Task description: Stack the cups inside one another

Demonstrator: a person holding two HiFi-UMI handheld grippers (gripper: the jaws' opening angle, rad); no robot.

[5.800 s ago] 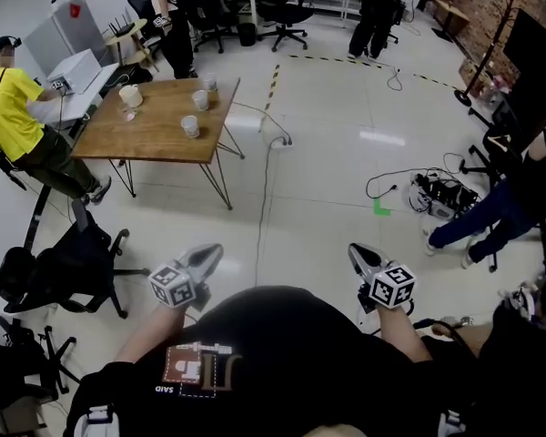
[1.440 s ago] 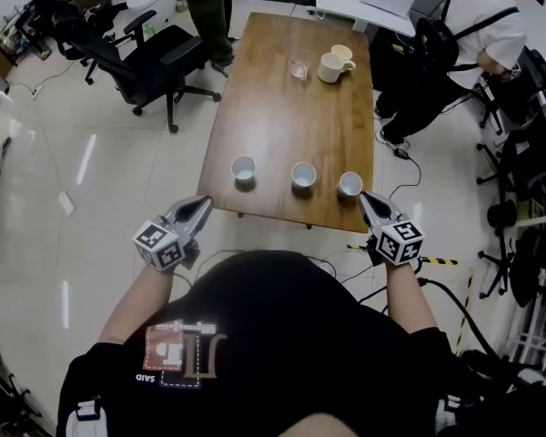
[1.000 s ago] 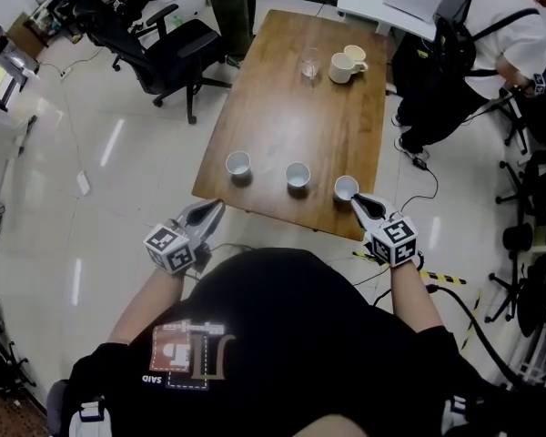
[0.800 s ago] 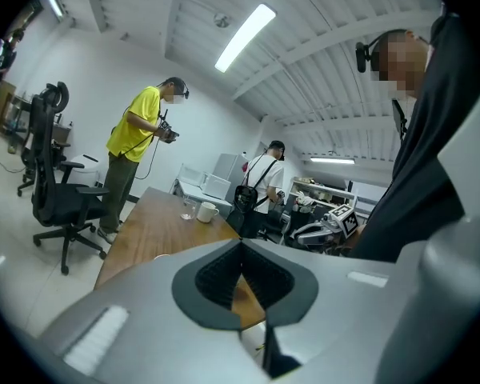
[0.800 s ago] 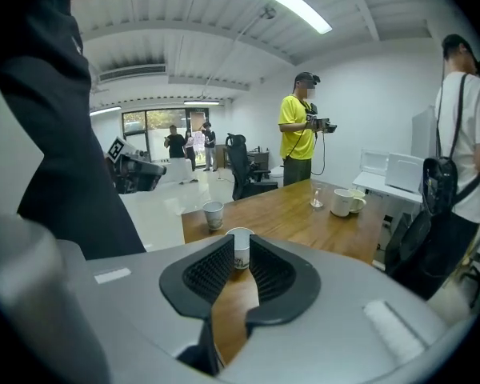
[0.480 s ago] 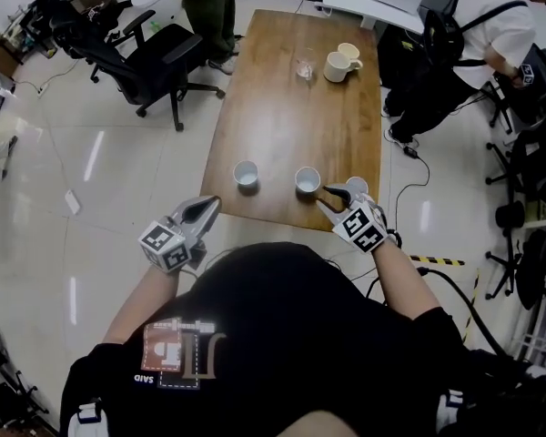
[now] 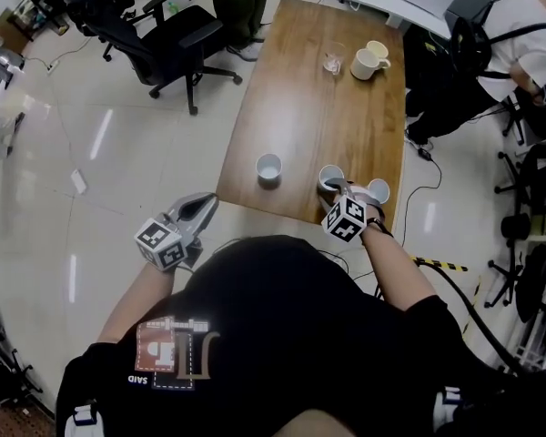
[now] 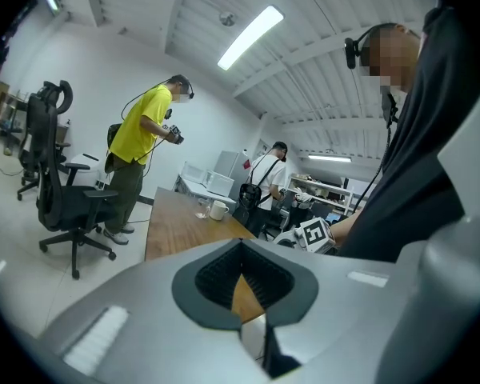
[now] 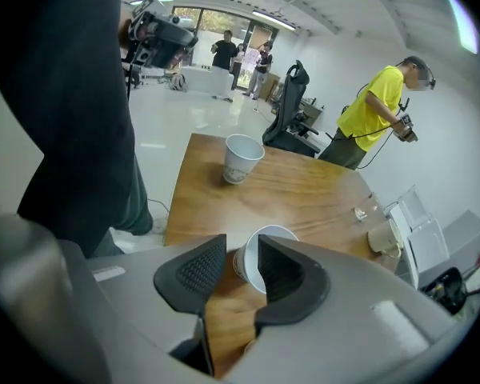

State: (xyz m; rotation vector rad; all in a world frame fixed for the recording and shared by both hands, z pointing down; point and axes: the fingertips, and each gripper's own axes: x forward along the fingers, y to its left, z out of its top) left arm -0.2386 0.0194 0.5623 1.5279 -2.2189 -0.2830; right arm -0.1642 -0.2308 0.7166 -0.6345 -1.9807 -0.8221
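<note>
Three white paper cups stand in a row near the front edge of the wooden table: a left cup, a middle cup and a right cup. My right gripper points steeply down at the middle cup. Its jaws are opening, and the cup's near wall stands between them without the pads pressing on it. The left cup stands farther along the table in the right gripper view. My left gripper hangs off the table's front left corner, shut and empty.
A cream mug and a small glass stand at the table's far end. A black office chair stands left of the table. A person sits at its right, and another in yellow stands at the far end.
My right gripper has swung from beside the right cup leftward and down onto the middle cup, rolling over and opening its jaws. The left gripper has stayed shut and shifted only a little.
</note>
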